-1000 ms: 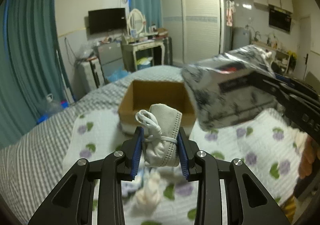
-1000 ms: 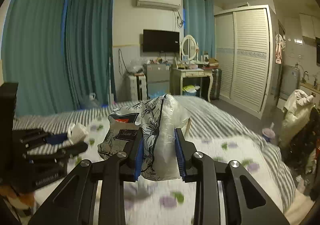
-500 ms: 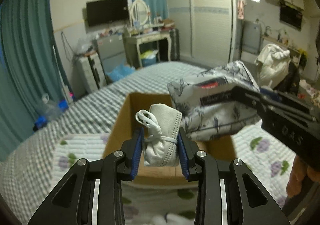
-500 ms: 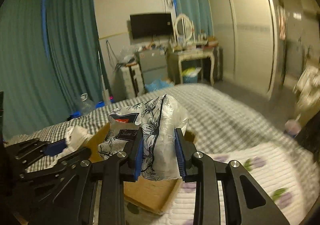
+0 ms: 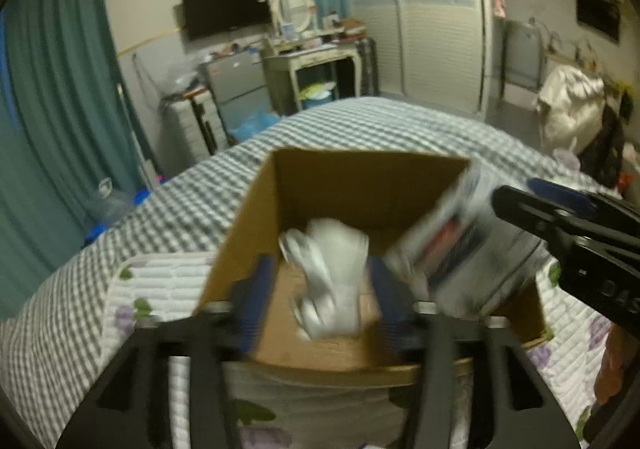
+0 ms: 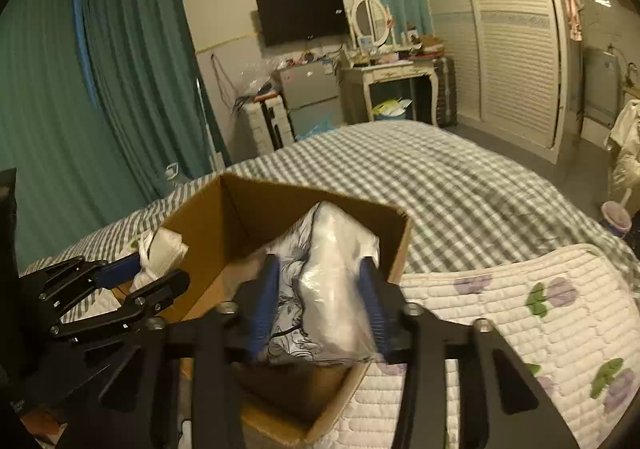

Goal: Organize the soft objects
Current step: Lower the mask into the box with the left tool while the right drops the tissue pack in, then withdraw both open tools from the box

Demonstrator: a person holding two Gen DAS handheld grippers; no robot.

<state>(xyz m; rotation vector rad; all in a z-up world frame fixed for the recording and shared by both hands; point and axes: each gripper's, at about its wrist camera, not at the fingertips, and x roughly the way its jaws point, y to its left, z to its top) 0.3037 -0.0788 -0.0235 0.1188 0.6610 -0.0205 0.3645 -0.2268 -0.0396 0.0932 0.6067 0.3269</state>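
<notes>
An open cardboard box sits on the checked bedspread, its near edge over a white quilted mat with purple flowers. Everything here is placed relative to that box.

The left gripper reaches over the box's near wall. Its jaws have just been opening, and they now stand wide, with clear gaps between the blue pads and the small white shoe between them. The shoe is blurred, above the brown box floor, inside the walls; whether it already rests on the floor cannot be told. In the right wrist view the same shoe shows at the box's left wall, between the left gripper's fingers.

The right gripper comes in over the box's right near corner. Its jaws have also just been opening; they stand at a middling width around the floral-printed plastic pack. The pads flank the pack closely, and whether they press on it cannot be told. The pack's far end is already inside the box, below the rim, against the right wall.
</notes>
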